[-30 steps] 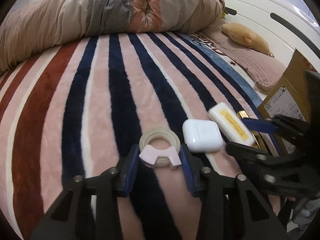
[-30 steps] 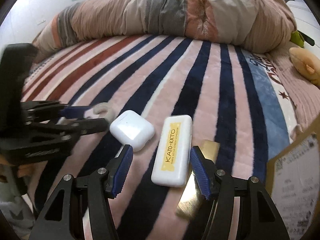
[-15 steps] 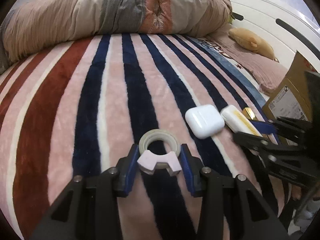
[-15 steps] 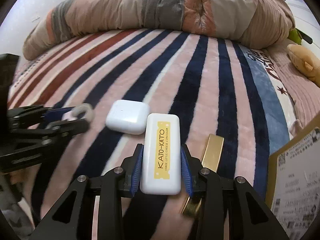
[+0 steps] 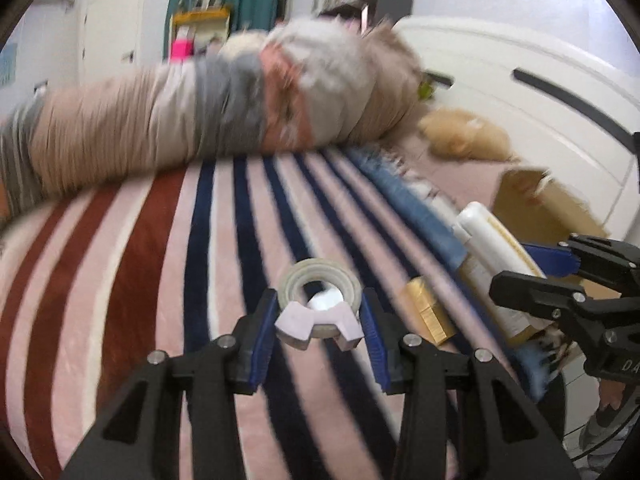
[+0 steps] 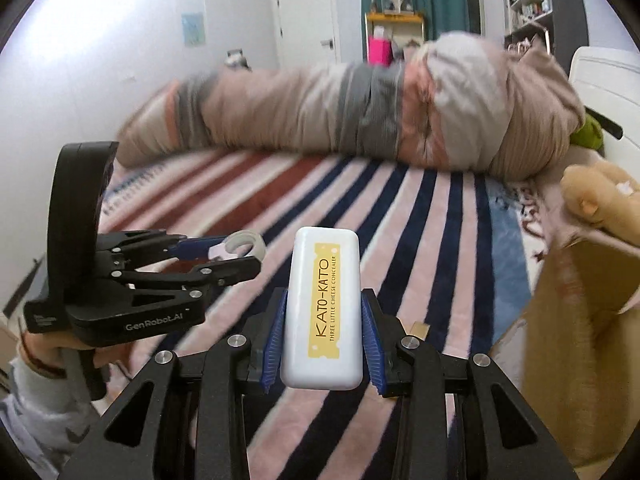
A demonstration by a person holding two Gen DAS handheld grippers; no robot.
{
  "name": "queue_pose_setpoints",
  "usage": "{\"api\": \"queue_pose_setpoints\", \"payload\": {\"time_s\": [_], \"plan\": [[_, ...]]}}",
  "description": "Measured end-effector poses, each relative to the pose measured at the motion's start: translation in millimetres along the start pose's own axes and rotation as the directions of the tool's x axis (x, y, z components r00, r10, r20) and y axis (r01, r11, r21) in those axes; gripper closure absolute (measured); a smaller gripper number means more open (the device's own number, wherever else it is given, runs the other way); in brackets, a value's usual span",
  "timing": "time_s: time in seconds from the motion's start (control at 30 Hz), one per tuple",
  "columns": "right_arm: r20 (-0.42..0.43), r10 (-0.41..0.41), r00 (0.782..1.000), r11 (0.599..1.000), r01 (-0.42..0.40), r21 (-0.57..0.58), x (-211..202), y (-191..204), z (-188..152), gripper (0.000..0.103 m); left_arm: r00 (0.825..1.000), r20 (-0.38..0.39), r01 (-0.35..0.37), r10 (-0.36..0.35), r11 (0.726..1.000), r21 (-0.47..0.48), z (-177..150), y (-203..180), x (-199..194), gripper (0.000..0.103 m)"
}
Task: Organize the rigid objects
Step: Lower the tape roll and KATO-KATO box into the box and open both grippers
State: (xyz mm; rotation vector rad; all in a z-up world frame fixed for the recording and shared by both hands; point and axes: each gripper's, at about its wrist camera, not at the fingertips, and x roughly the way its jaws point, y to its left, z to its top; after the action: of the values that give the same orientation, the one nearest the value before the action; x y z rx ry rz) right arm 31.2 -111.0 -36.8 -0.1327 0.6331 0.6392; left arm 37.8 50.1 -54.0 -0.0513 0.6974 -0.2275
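My left gripper (image 5: pixel 318 320) is shut on a tape roll (image 5: pixel 320 280) with a pale pink holder and holds it above the striped blanket (image 5: pixel 160 280). It also shows in the right wrist view (image 6: pixel 240 246). My right gripper (image 6: pixel 322 340) is shut on a white KATO-KATO case (image 6: pixel 324 312) with a yellow label, lifted off the bed; this case shows in the left wrist view (image 5: pixel 492 248). A gold bar-shaped box (image 5: pixel 428 312) lies on the blanket. Something white (image 5: pixel 326 300) shows through the tape roll's hole; I cannot tell what it is.
A cardboard box (image 6: pixel 580 320) stands open at the right edge of the bed. A rolled duvet (image 6: pixel 360 116) lies across the far side. A plush toy (image 6: pixel 600 200) sits by the white headboard (image 5: pixel 520 92).
Both grippers have lifted their objects off the blanket and tilted up, so the room now shows. The right gripper closed on the KATO-KATO case a second ago.
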Motion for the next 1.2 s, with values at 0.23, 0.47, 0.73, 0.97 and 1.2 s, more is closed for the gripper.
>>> {"api": "queue_pose_setpoints", "payload": {"time_s": [0.23,0.47,0.73,0.97,1.2], "plan": [[0.149,-0.104,0.983,0.994,0.098,0.05,-84.6,-41.4,11.0,0.072,0.989,0.081,0.119,-0.127,0.988,0.099,46.6,-68.8,-35.0,0.065],[0.114,-0.316,0.942,0.944,0.299,0.139,-126.1,-121.1,-9.6,0.071,0.961,0.035,0.262,-0.274,0.944,0.202,85.4,-149.2,-23.8,0.065],[-0.034,-0.395,0.918,0.908,0.396,0.136,-104.5,-181.2,-30.6,0.072,0.955,-0.067,0.297,-0.29,0.913,0.279,102.1,-203.2,13.1,0.065],[-0.045,-0.373,0.927,0.916,0.375,0.143,-98.7,-194.6,-40.8,0.072,0.948,-0.146,0.314,-0.281,0.899,0.306,103.1,-227.1,44.1,0.065],[-0.029,-0.316,0.948,0.934,0.317,0.166,-104.0,-198.8,-46.8,0.071,0.93,-0.246,0.347,-0.273,0.872,0.344,106.6,-246.2,70.6,0.065]]}}
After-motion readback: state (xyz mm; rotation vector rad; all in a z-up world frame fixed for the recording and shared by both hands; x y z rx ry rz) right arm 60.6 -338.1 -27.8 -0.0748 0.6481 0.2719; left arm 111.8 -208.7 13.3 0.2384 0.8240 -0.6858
